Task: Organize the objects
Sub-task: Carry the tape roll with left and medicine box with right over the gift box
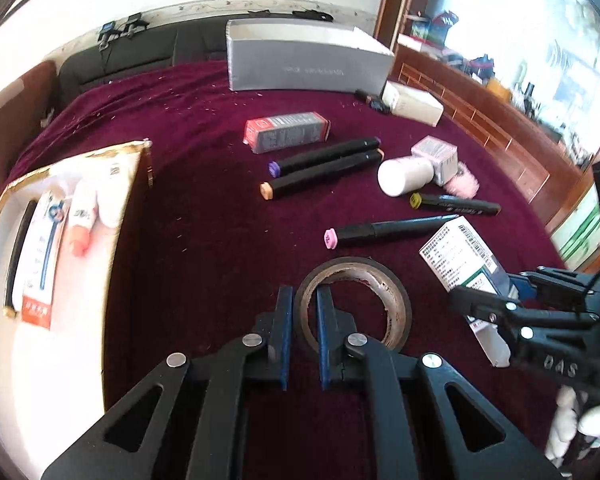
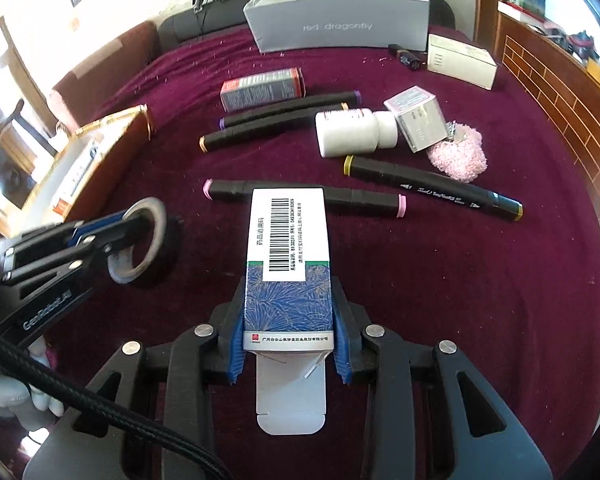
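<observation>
Medicine box, blue-green, barcode label, flap open

Both grippers are built of matte black linkage arms joined by round silver screws, and each finger is faced with a ribbed blue pad. The left gripper, seen at 9 o'clock in the right wrist view, is lettered "GenRobot.AI" in white, with a braided black cable trailing below. The right gripper, at 3 o'clock in the left wrist view, bears embossed letters "DAS"; white gloves are worn.
</observation>
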Demonstrator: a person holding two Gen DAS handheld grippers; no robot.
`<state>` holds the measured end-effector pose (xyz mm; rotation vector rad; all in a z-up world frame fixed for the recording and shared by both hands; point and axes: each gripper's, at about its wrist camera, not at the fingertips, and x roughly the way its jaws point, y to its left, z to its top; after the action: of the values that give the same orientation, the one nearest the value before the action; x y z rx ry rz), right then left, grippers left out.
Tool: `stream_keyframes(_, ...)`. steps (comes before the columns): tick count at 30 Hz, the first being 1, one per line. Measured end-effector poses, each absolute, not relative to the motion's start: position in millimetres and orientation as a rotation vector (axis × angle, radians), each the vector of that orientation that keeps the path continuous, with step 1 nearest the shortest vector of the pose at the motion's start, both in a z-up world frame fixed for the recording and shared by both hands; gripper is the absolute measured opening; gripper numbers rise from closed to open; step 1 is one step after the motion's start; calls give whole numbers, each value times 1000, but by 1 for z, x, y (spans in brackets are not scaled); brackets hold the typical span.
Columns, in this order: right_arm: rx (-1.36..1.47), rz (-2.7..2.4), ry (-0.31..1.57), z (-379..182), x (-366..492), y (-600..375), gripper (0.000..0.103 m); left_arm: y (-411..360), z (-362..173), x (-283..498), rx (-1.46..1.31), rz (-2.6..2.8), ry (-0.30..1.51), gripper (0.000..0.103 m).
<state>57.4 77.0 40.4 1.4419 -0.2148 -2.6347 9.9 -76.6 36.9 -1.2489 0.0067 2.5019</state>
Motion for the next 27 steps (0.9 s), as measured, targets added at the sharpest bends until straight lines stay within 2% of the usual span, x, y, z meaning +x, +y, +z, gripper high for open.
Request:
stream_keyframes(6,1373,-2590,-293,70,65,65,32,-121,64,27,-1213,2505,-143,8)
stream_keyframes(16,1260,-2328,-402,117,36,-14,33,-257,113,27,-1171,2773,-191,9)
stream_keyframes(27,1356,-2095,-491,102,-30,-128,33,-342,75,-40,-1368,2903,-156,9)
